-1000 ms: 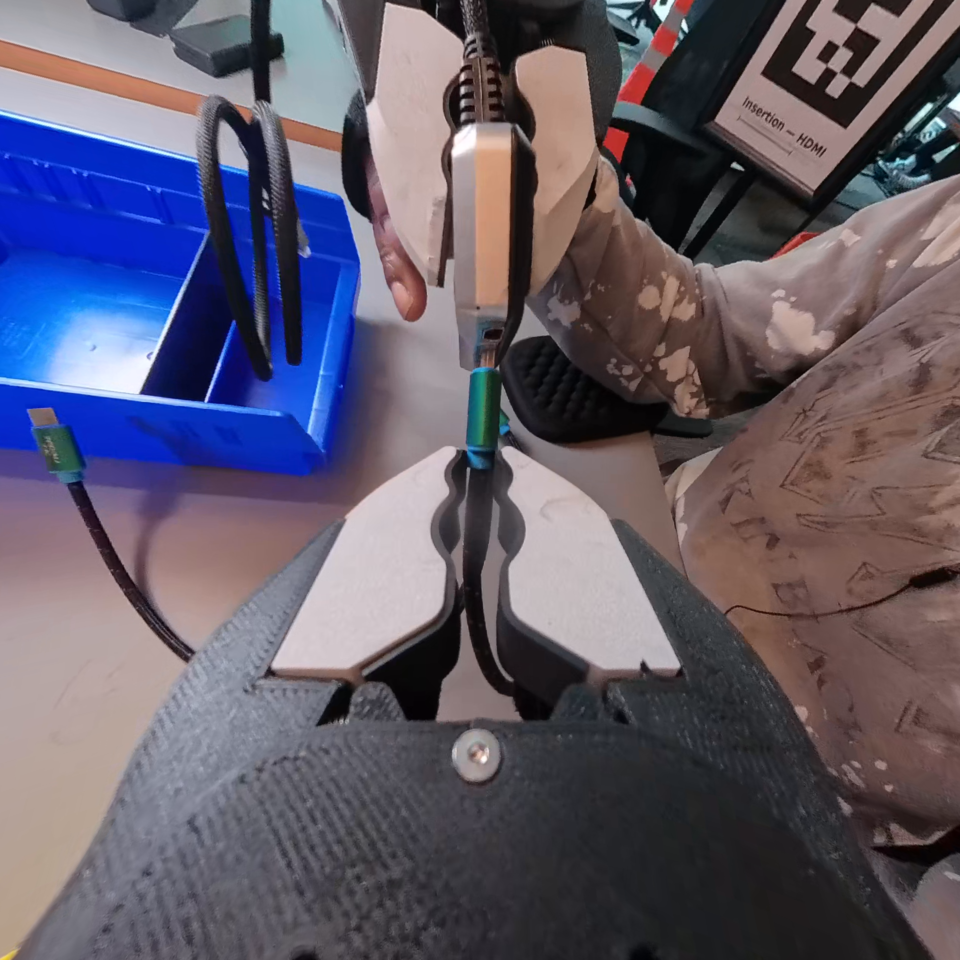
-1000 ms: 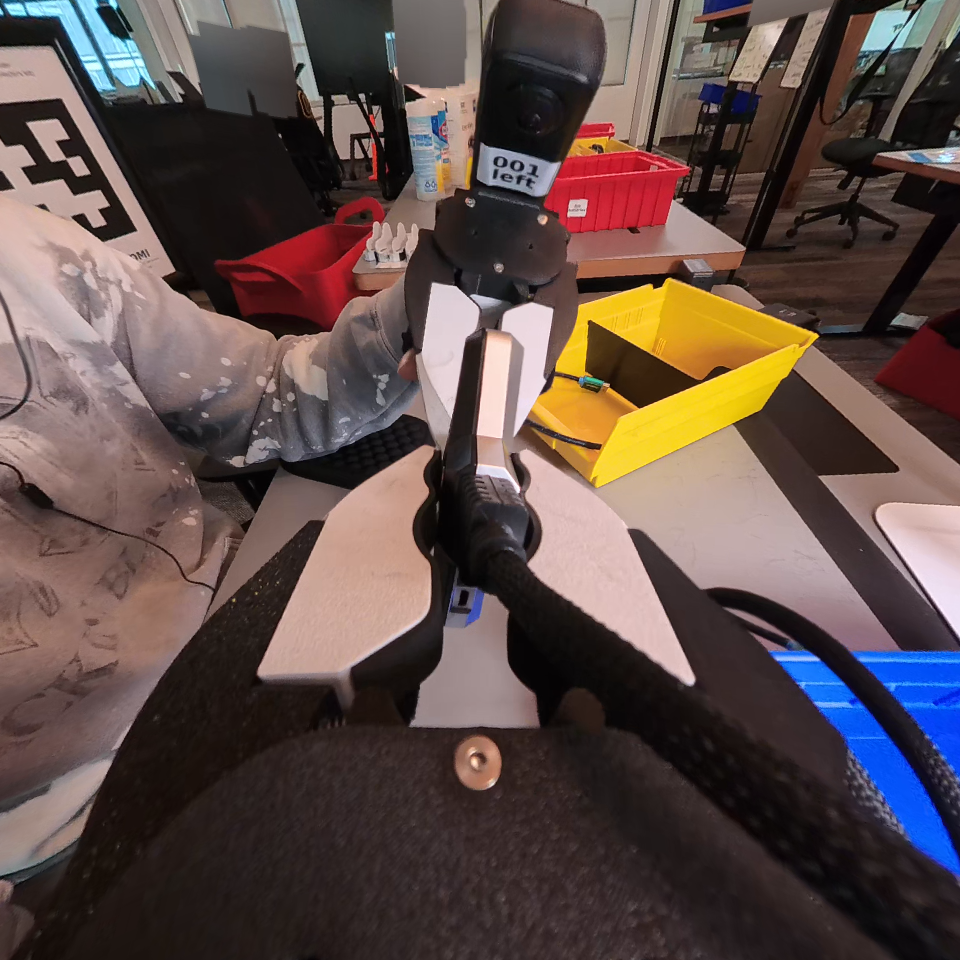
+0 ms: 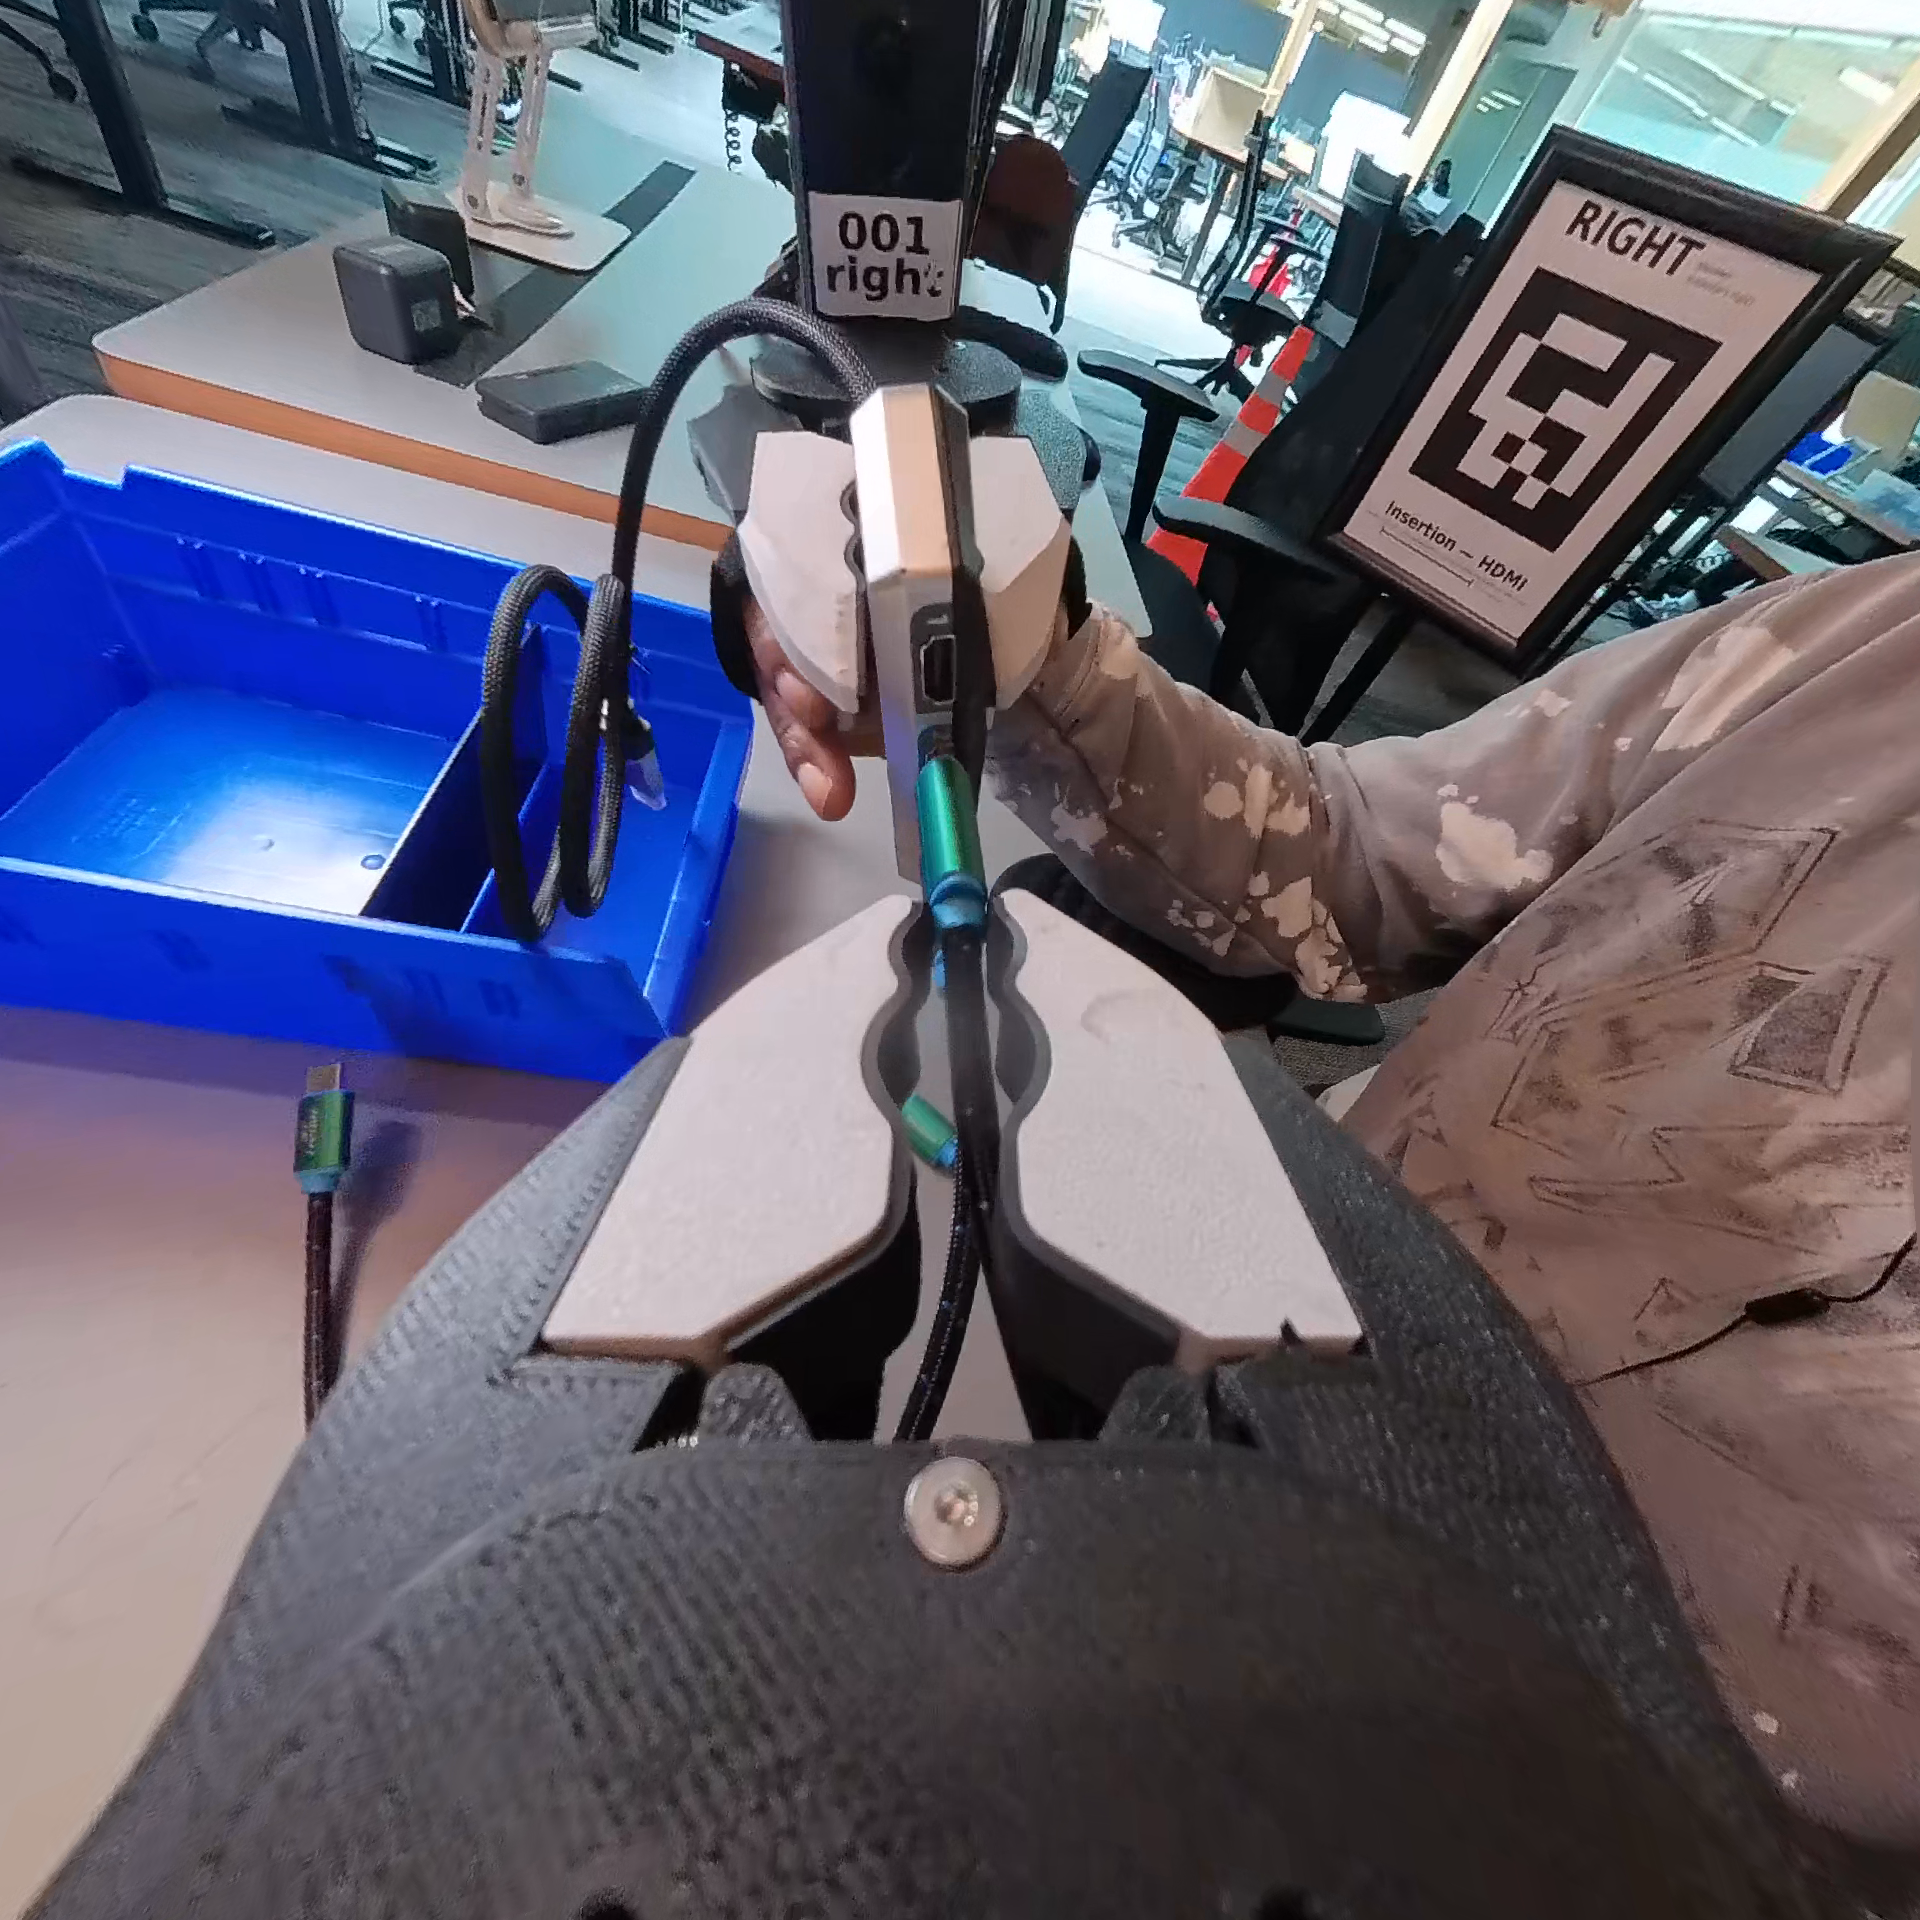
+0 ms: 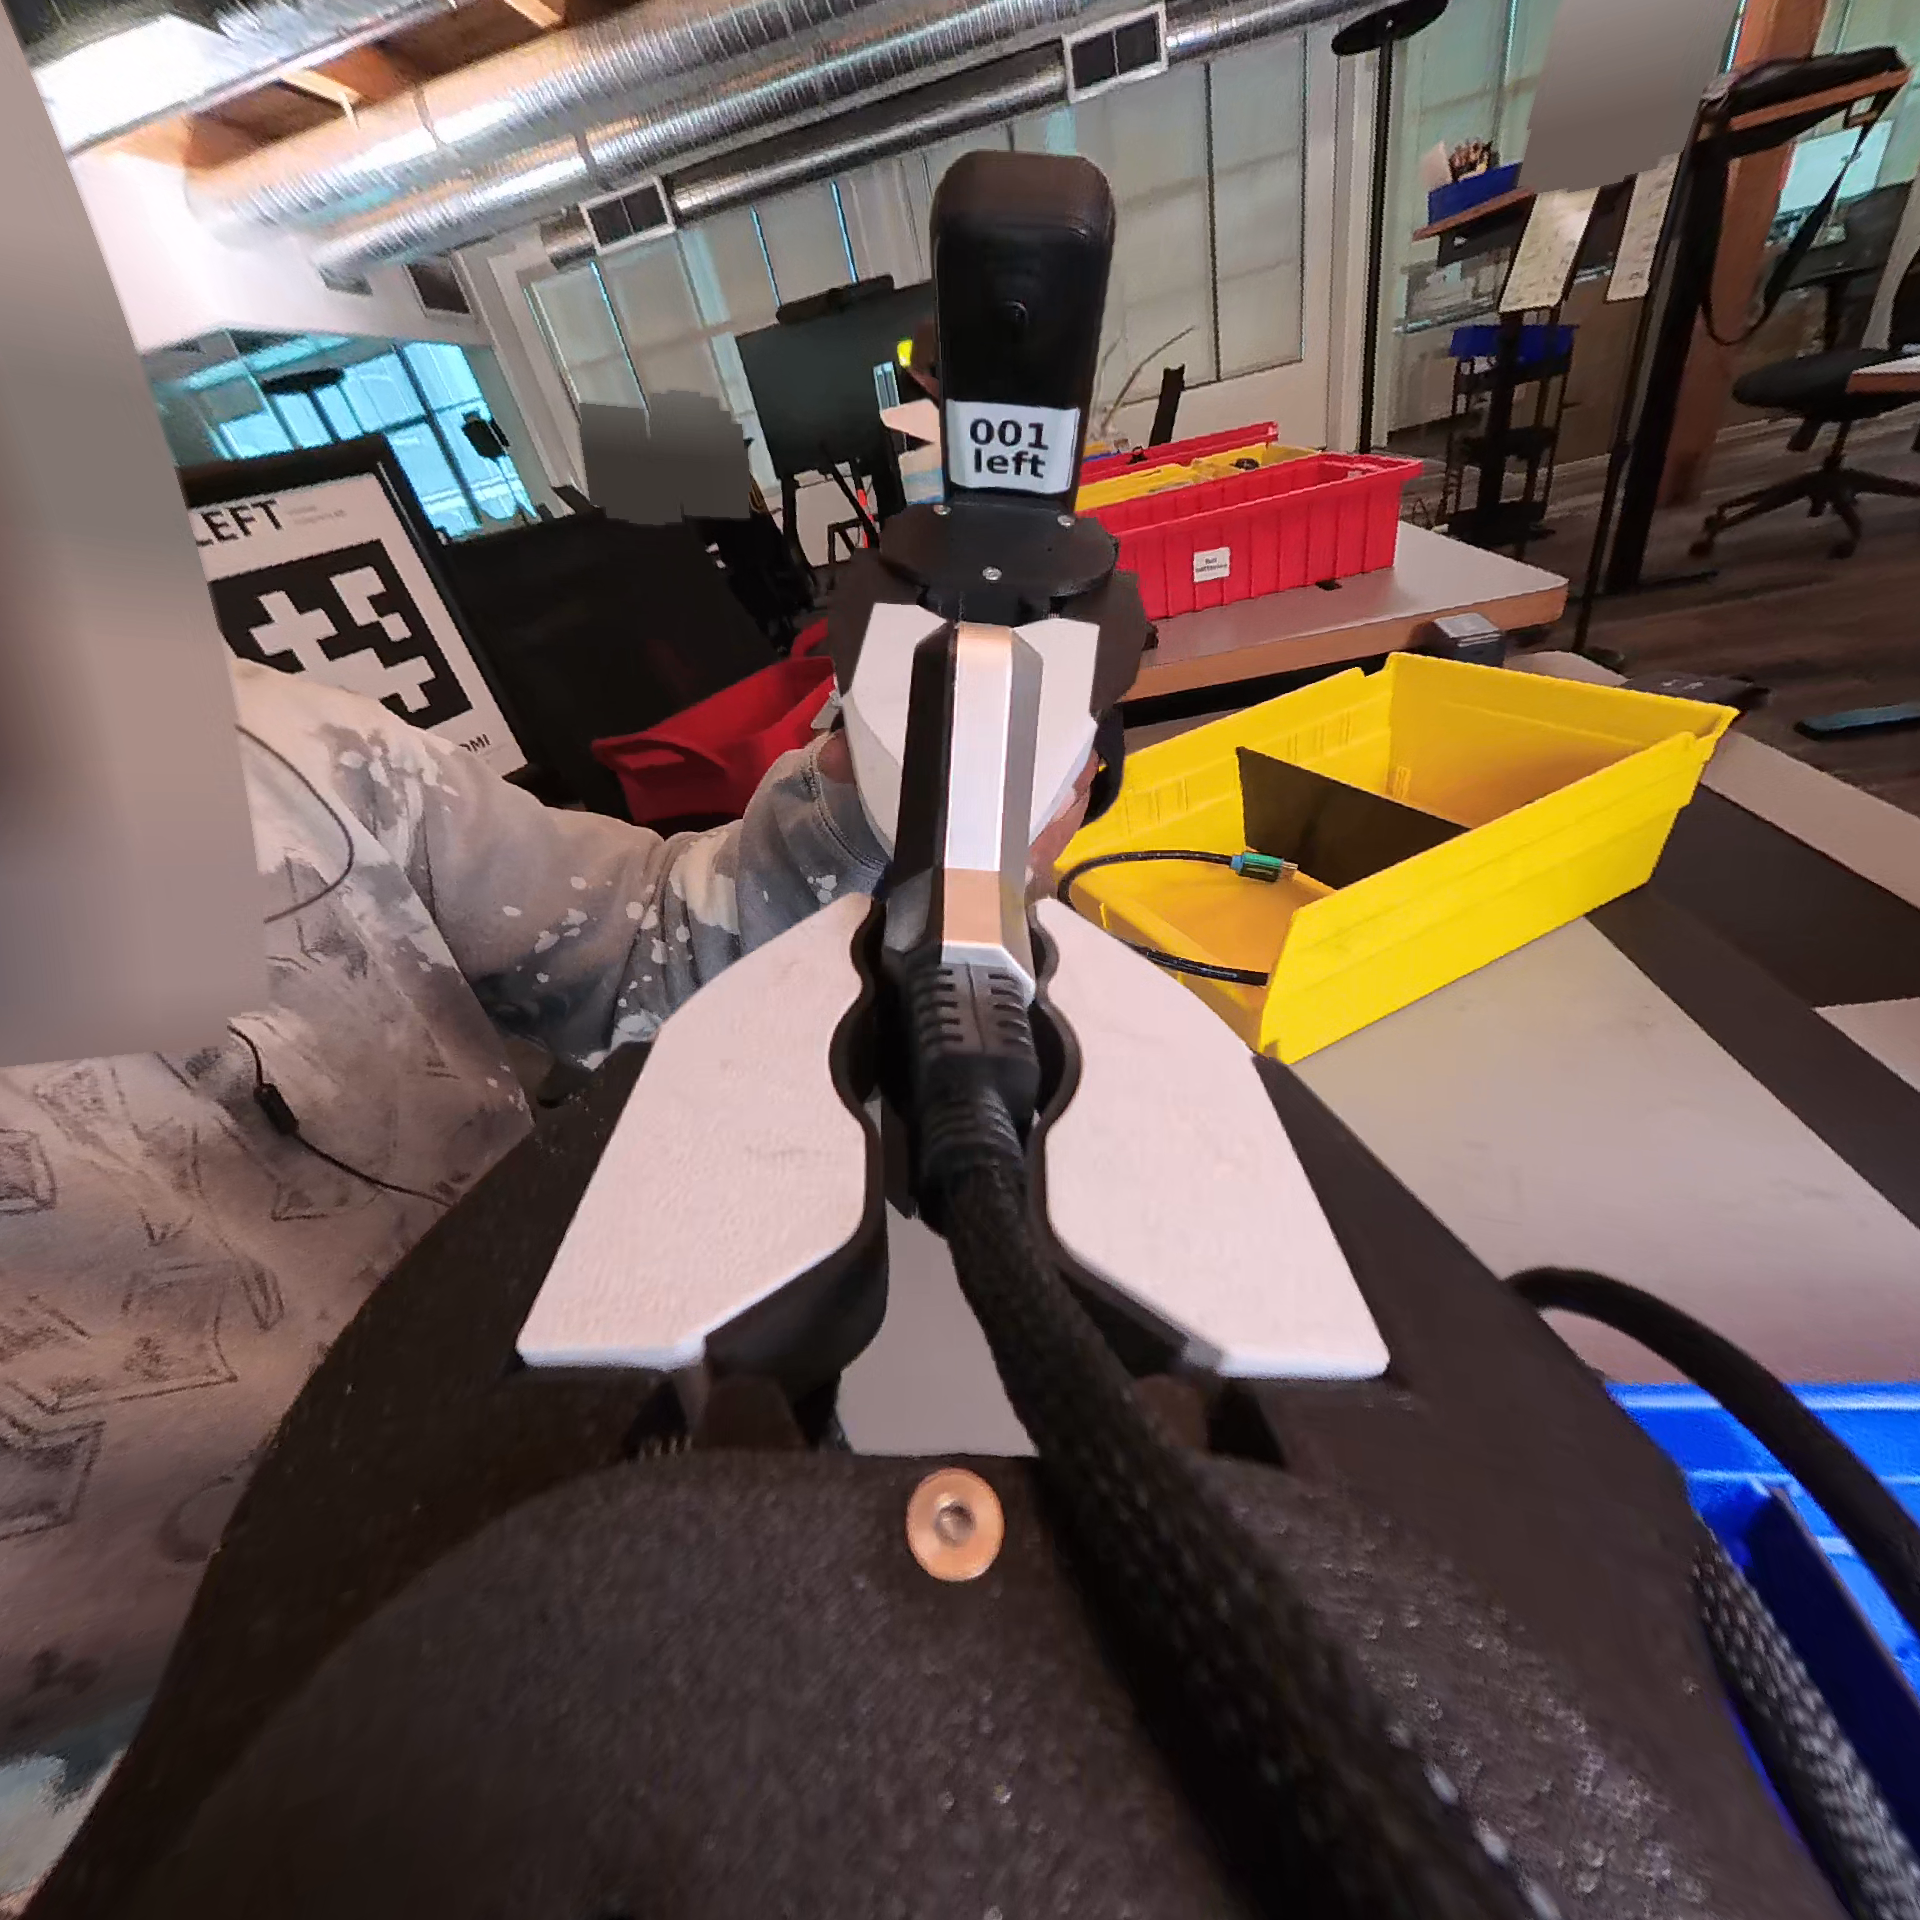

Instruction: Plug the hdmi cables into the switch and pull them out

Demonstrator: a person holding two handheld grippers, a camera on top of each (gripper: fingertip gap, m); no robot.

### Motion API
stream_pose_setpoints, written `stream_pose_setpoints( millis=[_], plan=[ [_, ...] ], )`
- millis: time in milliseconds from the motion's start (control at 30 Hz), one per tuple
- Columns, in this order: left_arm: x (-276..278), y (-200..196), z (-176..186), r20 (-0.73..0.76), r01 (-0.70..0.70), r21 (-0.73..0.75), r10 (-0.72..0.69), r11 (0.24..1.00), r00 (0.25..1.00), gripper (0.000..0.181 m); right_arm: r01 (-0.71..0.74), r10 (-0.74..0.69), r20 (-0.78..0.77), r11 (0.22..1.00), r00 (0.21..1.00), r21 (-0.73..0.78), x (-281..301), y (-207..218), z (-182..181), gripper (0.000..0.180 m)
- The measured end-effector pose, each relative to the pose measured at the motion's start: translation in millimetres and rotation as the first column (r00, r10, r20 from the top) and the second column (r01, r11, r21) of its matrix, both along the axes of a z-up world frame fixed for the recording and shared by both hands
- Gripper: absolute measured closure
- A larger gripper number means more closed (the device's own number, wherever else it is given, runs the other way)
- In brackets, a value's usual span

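My right gripper [image 4: 956, 914] is shut on the silver switch [image 4: 977, 790] at its cable end and holds it in the air. In the left wrist view the switch [image 3: 909, 520] faces me with two ports, the upper one empty. A green HDMI plug [image 3: 948, 821] sits in the lower port. My left gripper [image 3: 956, 914] is shut on that plug's black braided cable just behind the plug. The switch's own thick black cable [image 3: 561, 769] loops down into the blue bin [image 3: 208, 935]. The left gripper [image 4: 977, 665] also shows beyond the switch in the right wrist view.
A second green-plugged cable [image 3: 322, 1138] lies on the table in front of the blue bin. A yellow bin [image 4: 1455, 831] holds another green plug [image 4: 1262, 865]. A person's sleeve [image 3: 1247, 810] and torso are at the right. Red bins [image 4: 1247, 530] stand behind.
Both grippers have tilted upward together, so more of the room shows. The green plug stays at the switch's lower port, and both grips are unchanged.
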State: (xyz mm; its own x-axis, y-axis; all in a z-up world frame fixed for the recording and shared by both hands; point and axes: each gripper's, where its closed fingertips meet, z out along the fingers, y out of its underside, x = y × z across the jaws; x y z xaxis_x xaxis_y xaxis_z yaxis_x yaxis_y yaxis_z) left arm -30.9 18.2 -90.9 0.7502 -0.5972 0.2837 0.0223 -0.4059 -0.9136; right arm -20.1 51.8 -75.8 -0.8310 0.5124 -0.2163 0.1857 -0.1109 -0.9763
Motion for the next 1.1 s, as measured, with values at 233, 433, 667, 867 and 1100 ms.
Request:
stream_pose_setpoints(
  millis=[233,433,667,867,1100],
  plan=[
    [-4,-1,-8,-0.026,-0.016,-0.047,0.015,0.999,1.0,0.17,-0.025,0.025,0.018,0.999,1.0,-0.032,-3,-1,-7,0.156],
    [1,-1,-11,0.015,0.026,-0.053,-0.026,0.998,1.0,0.17,-0.05,0.051,0.01,0.998,0.999,-0.04,1,-2,-8,0.156],
    [1,5,-17,-0.014,0.023,-0.032,-0.023,0.999,1.0,0.171,-0.032,0.032,0.01,0.999,0.999,0.0,1,0,-12,0.156],
    [-1,7,-20,-0.022,0.023,-0.013,-0.023,1.0,0.999,0.171,-0.024,0.024,0.049,1.0,0.998,-0.011,-2,1,-16,0.156],
    [-16,9,-13,-0.048,-0.051,0.029,0.053,0.998,0.997,0.17,0.102,-0.108,0.082,0.992,0.991,0.071,-16,2,-12,0.154]
  ],
)
